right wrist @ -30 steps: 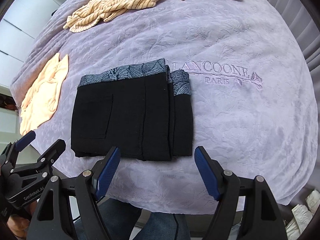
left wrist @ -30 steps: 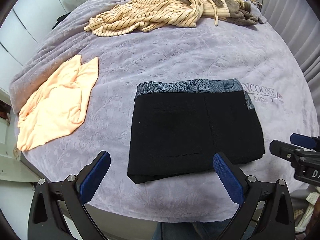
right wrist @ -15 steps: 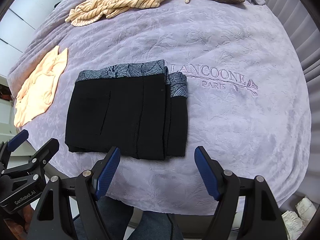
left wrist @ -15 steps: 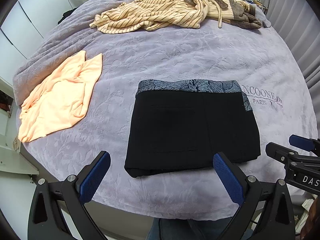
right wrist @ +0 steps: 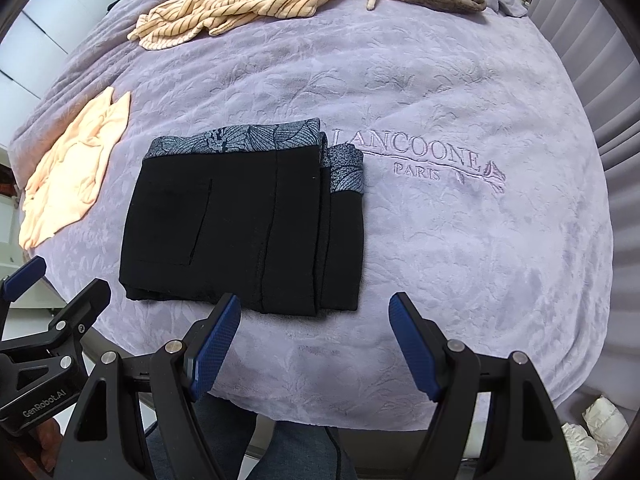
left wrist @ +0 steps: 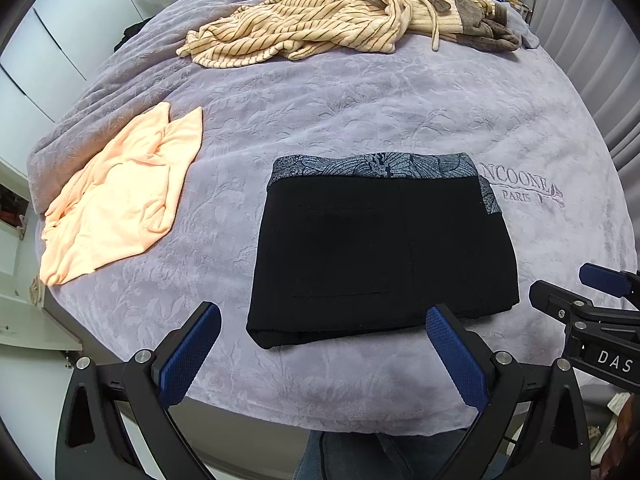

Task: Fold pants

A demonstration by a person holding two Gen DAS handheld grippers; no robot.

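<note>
The black pants (left wrist: 380,248) lie folded on the bed (left wrist: 400,112), just ahead of both tongs. Left tongs (left wrist: 320,344) and right tongs (right wrist: 314,334) gape wide, gripping nothing. A careless pinch at the near edge could drag the stacked layers apart.

Black pants (left wrist: 380,256) with a grey leaf-print waistband (left wrist: 372,166) on a lilac blanket (left wrist: 360,112); a peach top (left wrist: 116,200); a cream, brown-striped garment (left wrist: 312,24); blue gripper pads (left wrist: 456,356).
</note>
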